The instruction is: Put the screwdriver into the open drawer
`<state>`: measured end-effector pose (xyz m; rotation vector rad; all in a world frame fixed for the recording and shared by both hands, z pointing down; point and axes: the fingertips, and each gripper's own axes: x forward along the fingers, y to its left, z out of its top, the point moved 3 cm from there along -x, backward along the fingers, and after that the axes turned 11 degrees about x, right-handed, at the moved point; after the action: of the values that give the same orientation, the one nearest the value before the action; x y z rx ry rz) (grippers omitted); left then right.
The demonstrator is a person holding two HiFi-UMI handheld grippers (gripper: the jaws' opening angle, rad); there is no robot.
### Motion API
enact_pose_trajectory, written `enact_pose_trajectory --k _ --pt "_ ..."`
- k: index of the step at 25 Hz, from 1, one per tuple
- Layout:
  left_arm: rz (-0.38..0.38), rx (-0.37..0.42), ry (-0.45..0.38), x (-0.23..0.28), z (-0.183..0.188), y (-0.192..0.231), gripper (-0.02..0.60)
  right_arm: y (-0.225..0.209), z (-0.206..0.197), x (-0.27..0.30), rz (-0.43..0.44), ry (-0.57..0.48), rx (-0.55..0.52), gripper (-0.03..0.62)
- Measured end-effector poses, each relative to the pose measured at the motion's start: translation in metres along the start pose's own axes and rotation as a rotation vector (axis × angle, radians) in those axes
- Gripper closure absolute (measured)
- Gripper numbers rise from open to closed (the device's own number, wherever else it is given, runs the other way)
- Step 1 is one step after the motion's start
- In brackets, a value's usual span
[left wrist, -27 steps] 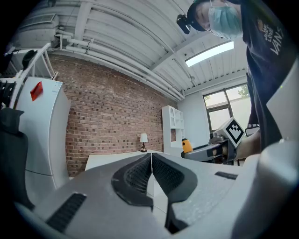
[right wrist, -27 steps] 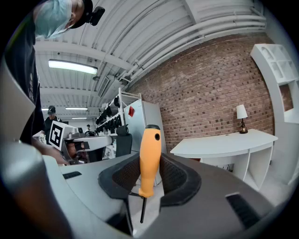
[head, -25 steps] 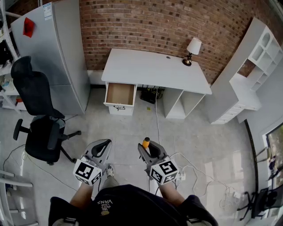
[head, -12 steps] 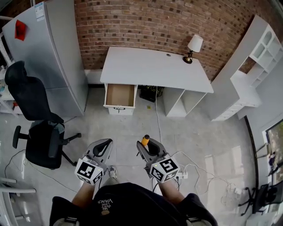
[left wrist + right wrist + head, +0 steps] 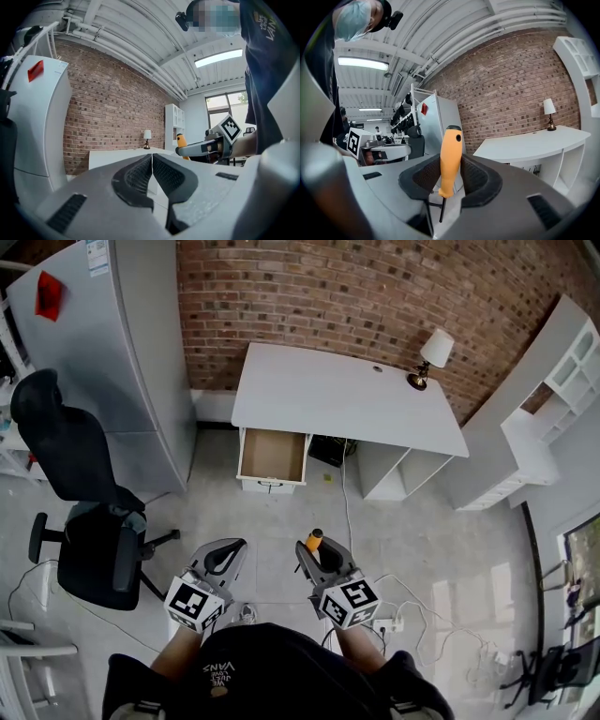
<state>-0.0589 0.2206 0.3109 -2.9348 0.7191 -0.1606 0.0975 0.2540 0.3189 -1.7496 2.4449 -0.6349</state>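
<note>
An orange-handled screwdriver stands upright between the pads of my right gripper, handle up and thin dark shaft pointing down; the jaws are shut on it. In the head view the right gripper shows the orange handle at its tip. My left gripper is beside it, jaws closed together with nothing between them. The open drawer hangs out of the left side of the white desk, well ahead of both grippers across the floor.
A black office chair stands at the left, beside a grey refrigerator. A small lamp sits on the desk's right end. White shelving lines the right wall. Cables and a power strip lie on the floor to the right.
Both grippers, with the screwdriver, have moved forward towards the desk; the desk and drawer appear larger and nearer. The jaws stand the same as before.
</note>
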Motion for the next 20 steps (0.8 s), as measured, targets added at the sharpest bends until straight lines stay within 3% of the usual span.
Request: enact_pose_trajectory --k 4,11,20 --pt "-0.021 0.006 0.008 0.002 -0.012 0.032 0.569 -0.006 -0.004 0.033 -0.031 0.017 0.01 0.473" --pt "0.043 -0.048 0.038 0.024 -0.034 0.066 0.569 -0.038 0.0 0.079 -0.016 0.058 0.024 0.473" --pt "0.215 -0.067 0.042 0.083 -0.036 0.099 0.569 -0.1 0.017 0.15 0.12 0.147 -0.021 0.473"
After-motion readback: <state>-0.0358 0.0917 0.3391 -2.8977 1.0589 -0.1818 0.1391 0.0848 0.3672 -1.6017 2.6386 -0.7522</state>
